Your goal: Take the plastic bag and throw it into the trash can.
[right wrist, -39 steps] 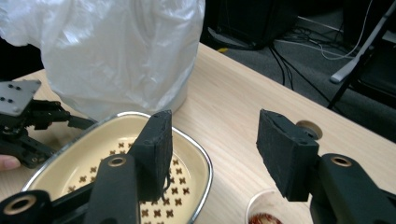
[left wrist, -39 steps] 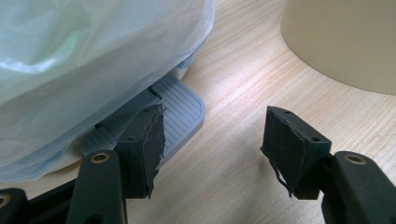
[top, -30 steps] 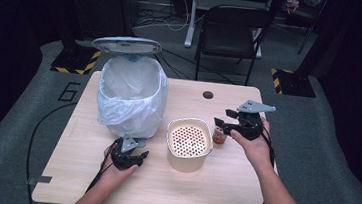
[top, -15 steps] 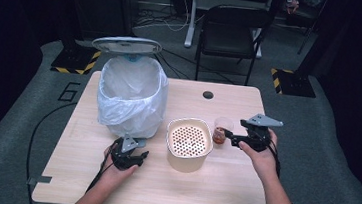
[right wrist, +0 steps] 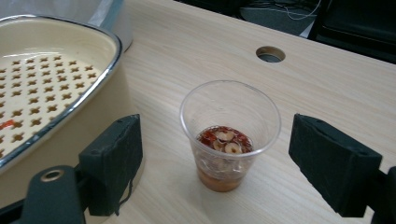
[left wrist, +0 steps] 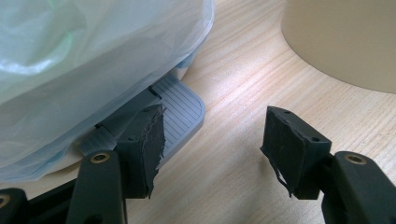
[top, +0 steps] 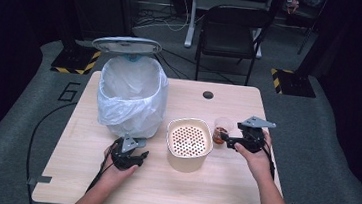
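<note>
White paint on the grey floor left of the desk (top: 241, 188) reads "6" (top: 71, 92); I can read no other writing or brand. Going left to right on my feed: a bin (top: 132, 95) lined with a translucent white bag stands at the desk's left, its grey lid (top: 127, 44) tipped up behind it. My left tongs (top: 131, 158) rest just in front of it, jaws apart and empty, one jaw just beside the bin's ribbed grey pedal (left wrist: 180, 112). Next sits a cream pot with a perforated insert (top: 189, 143). Just right of it stands a clear plastic cup (right wrist: 230, 133), upright, with reddish-brown liquid and pale round slices at the bottom. My right tongs (top: 224, 138) are spread wide, one jaw either side of the cup, neither touching. A round cable hole (top: 208, 94) lies beyond, and a black chair (top: 230, 34) stands behind the desk.
</note>
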